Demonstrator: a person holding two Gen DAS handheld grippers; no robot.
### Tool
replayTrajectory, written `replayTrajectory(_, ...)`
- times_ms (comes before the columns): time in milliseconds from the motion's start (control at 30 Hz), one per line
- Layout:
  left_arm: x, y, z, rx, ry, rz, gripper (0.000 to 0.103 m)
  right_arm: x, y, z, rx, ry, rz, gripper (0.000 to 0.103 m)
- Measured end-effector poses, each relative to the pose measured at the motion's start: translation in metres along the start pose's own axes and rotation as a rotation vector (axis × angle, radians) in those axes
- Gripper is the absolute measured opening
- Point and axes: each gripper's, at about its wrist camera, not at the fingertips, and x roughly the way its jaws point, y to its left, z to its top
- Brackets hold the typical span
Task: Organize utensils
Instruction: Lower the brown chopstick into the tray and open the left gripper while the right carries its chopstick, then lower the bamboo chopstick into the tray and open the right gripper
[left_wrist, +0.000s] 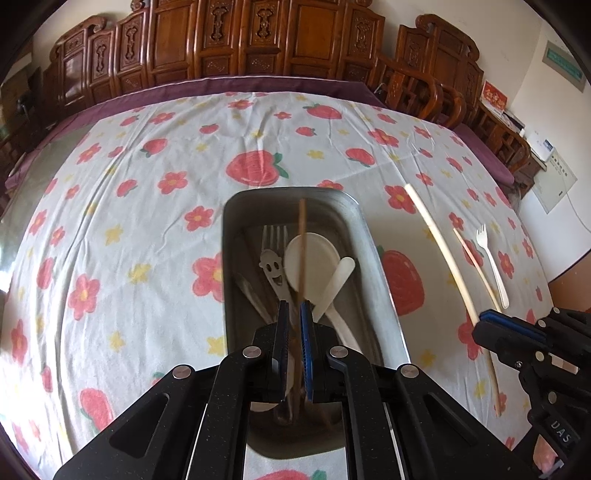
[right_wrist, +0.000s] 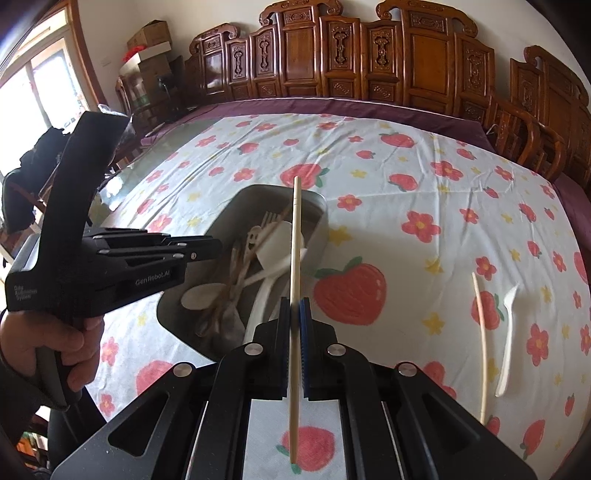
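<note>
Left gripper (left_wrist: 294, 310) is clenching a thin brown chopstick (left_wrist: 302, 247) between its blue pads, and it's hanging right over the metal tray (left_wrist: 373, 258), angled steeply down. Looks to me like it's lining the stick up lengthwise with the tray so it'll drop in alongside the rest instead of landing crosswise. Right gripper (right_wrist: 294, 308) is doing the same kind of thing, clamping a pale chopstick (right_wrist: 295, 258) about mid-length, with the tip reaching out over the tray's near corner and the tail sticking back toward the camera. Gripping it in the middle is probably keeping it balanced while it's being carried over.

The tray is already holding a metal fork with a smiley face (left_wrist: 272, 266), a white spoon (left_wrist: 314, 258) and a smaller white utensil (left_wrist: 338, 284). There's something darker lying along the tray's left side too, but it's too smeary for me to call.

Still waiting on the strawberry tablecloth (left_wrist: 147, 184): another pale chopstick (right_wrist: 480, 332) and a white plastic fork (right_wrist: 508, 332), lying just beside each other well to the right of the tray.

What's different between views: the left wrist camera is looking straight down into the tray, so you're getting the contents laid out cleanly, plus the right gripper poking in at the edge. The right wrist camera is showing the person's hand (right_wrist: 70, 343) squeezing the left gripper's handle, and how that gripper is sitting over the tray from the side.
</note>
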Motion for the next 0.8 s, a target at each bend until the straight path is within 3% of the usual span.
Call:
replayTrajectory(433,-0.029,0.033,-0.011,-0.01,-0.046,0.049,0.005,0.039,0.03,0.041,0.047,0.003,0.102,0.006)
replayTrajectory(800,-0.043,0.045,-0.013,-0.006,-0.068,0.067,0.005,0.059,0.043,0.054,0.038,0.018,0.092,0.008)
